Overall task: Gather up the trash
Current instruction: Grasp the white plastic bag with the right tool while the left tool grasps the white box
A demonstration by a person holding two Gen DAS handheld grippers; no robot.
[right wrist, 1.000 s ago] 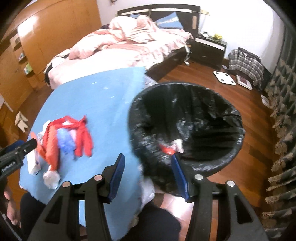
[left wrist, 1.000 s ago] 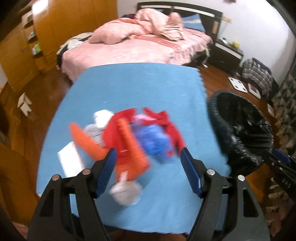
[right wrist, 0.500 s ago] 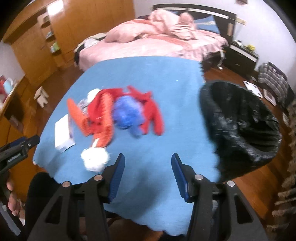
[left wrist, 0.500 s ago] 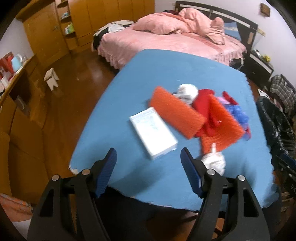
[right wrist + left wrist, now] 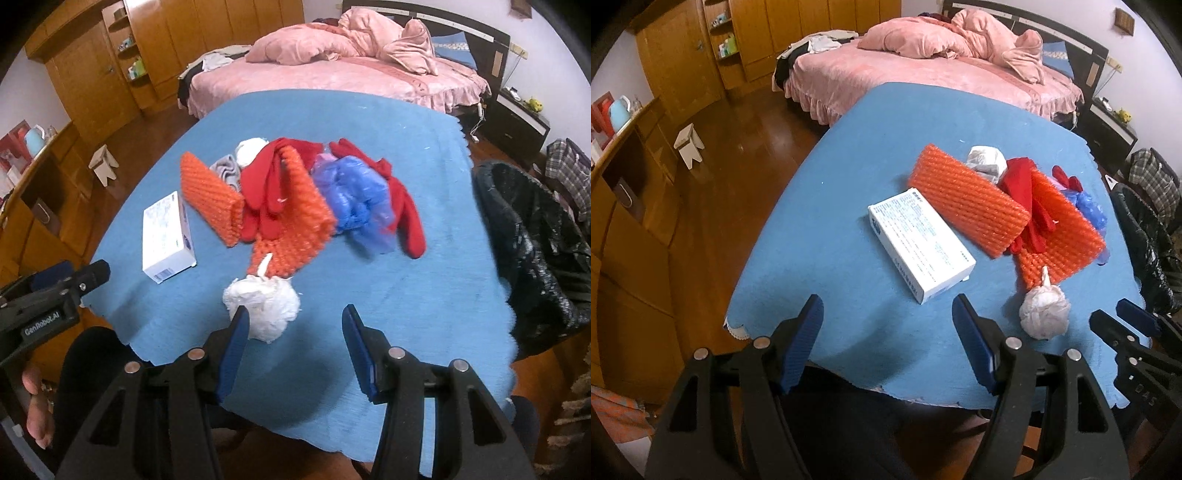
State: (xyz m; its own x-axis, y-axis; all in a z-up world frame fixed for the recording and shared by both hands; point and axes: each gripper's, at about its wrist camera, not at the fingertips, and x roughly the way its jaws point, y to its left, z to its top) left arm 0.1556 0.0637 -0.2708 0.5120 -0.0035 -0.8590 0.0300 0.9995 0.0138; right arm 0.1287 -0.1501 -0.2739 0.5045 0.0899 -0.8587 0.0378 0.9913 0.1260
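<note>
A blue-covered table (image 5: 849, 177) holds trash: a white box (image 5: 919, 242), two orange bubble-wrap pieces (image 5: 967, 199), a red glove (image 5: 1027, 192), crumpled blue plastic (image 5: 354, 192), a white wad at the back (image 5: 986, 160) and a crumpled white wad (image 5: 264, 306) near the front edge. My left gripper (image 5: 888, 328) is open and empty, just short of the white box. My right gripper (image 5: 293, 341) is open and empty, its left finger beside the front white wad. A black-lined bin (image 5: 535, 251) stands at the table's right.
A pink bed (image 5: 923, 66) lies beyond the table. Wooden wardrobes (image 5: 683, 74) and a small stool (image 5: 689, 142) are on the left. A dark nightstand (image 5: 517, 118) and a plaid bag (image 5: 569, 173) are at the right. My left gripper also shows in the right wrist view (image 5: 55, 295).
Both views have swung left, from the bin toward the table. My left gripper now faces the white box; my right gripper has come close to the front white wad. Both stay open.
</note>
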